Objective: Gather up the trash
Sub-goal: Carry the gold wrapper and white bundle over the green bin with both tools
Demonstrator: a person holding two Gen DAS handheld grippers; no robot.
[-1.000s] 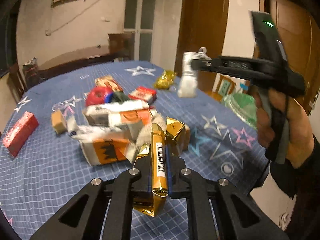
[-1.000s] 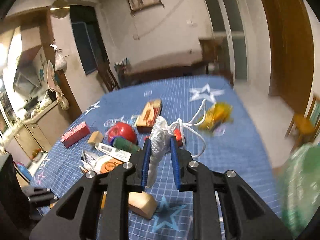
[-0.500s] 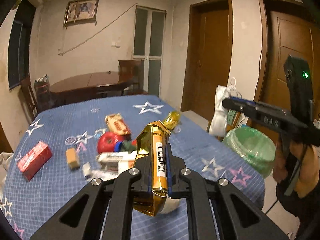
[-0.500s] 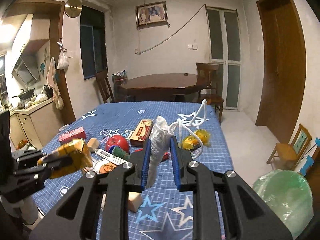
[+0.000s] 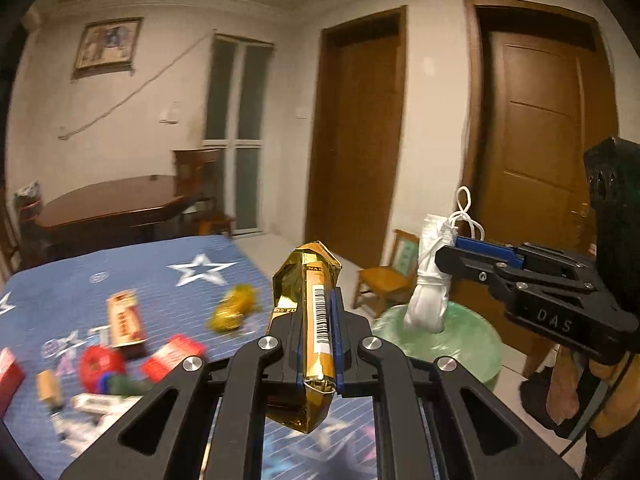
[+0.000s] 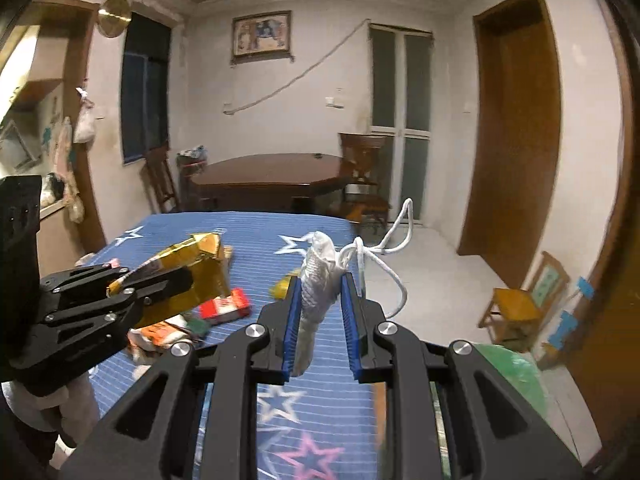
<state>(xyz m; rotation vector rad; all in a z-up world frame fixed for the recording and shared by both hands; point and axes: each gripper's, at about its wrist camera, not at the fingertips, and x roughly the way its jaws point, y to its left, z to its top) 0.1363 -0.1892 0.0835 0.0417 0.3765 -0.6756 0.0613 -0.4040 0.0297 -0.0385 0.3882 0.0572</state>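
Observation:
My left gripper [image 5: 318, 300] is shut on a crumpled gold carton [image 5: 310, 272] with a barcode, held above the near edge of the blue star-patterned table [image 5: 132, 276]. At the right of the left wrist view, my right gripper [image 5: 446, 258] is shut on a white cloth bundle [image 5: 430, 300] with a looped white cord. The bundle hangs over a bin lined with a green bag [image 5: 468, 344]. In the right wrist view the bundle [image 6: 320, 256] sits between the right gripper's [image 6: 320, 280] blue pads. The left gripper [image 6: 180, 278] with the gold carton [image 6: 200, 264] is at the left, and the green bin [image 6: 514, 372] is at the lower right.
Loose trash lies on the table: a red ball [image 5: 100, 362], a red box [image 5: 172, 356], a yellow wrapper [image 5: 234, 310], a brown packet [image 5: 124, 318]. A small wooden chair [image 5: 384, 280] stands beyond the bin. Brown doors [image 5: 544, 152] and a dark dining table [image 5: 108, 204] are behind.
Both grippers have risen and swung right, off the trash pile toward the green bin. The white bundle now hangs over the bin. Both grips are unchanged.

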